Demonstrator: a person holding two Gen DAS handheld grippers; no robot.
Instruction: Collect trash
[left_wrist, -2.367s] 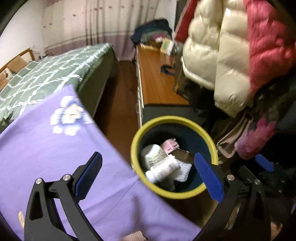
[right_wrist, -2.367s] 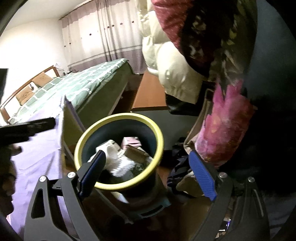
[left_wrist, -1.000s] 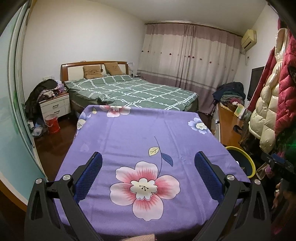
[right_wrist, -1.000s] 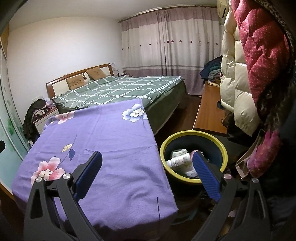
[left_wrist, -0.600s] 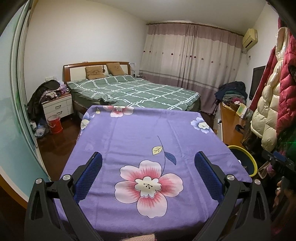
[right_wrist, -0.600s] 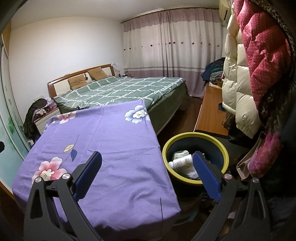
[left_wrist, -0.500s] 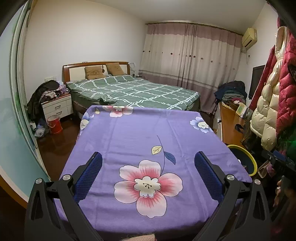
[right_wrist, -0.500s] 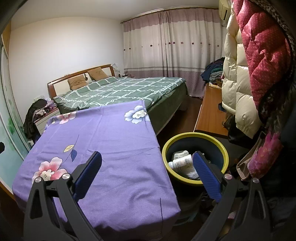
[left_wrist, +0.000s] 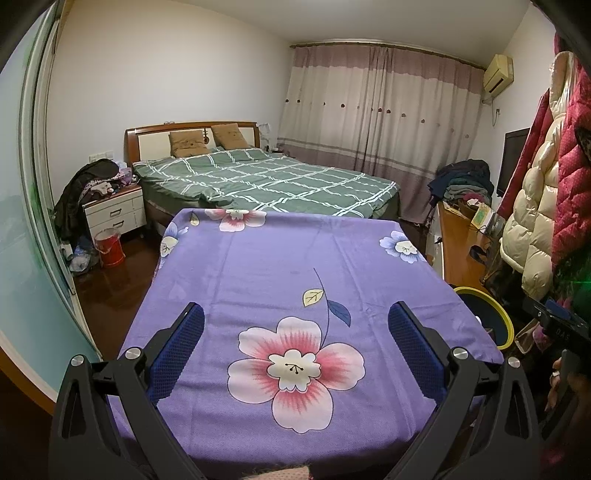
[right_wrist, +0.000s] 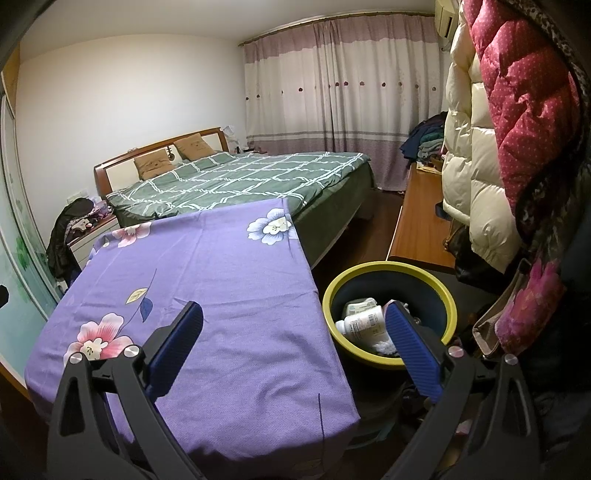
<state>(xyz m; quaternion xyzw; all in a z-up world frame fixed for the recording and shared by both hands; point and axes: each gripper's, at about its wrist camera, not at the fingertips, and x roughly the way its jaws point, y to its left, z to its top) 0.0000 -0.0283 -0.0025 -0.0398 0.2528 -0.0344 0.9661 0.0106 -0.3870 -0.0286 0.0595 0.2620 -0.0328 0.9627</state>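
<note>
A dark bin with a yellow rim (right_wrist: 448, 293) stands on the floor right of the table; in the left wrist view only part of its rim (left_wrist: 496, 308) shows. In it lie white plastic bottles (right_wrist: 364, 319), crumpled white tissue and other scraps. My left gripper (left_wrist: 295, 345) is open and empty above the purple flowered tablecloth (left_wrist: 288, 273). My right gripper (right_wrist: 293, 341) is open and empty, above the cloth's right edge (right_wrist: 236, 280), its right finger in front of the bin.
A green checked bed (left_wrist: 266, 181) lies beyond the table. A wooden cabinet (right_wrist: 417, 225) and hanging puffer coats (right_wrist: 476, 166) line the right side. A white nightstand (left_wrist: 114, 212) and a red bucket (left_wrist: 109, 247) stand at the left.
Both grippers have pulled back from over the bin to a wide view of the table. In the last second the views barely shift.
</note>
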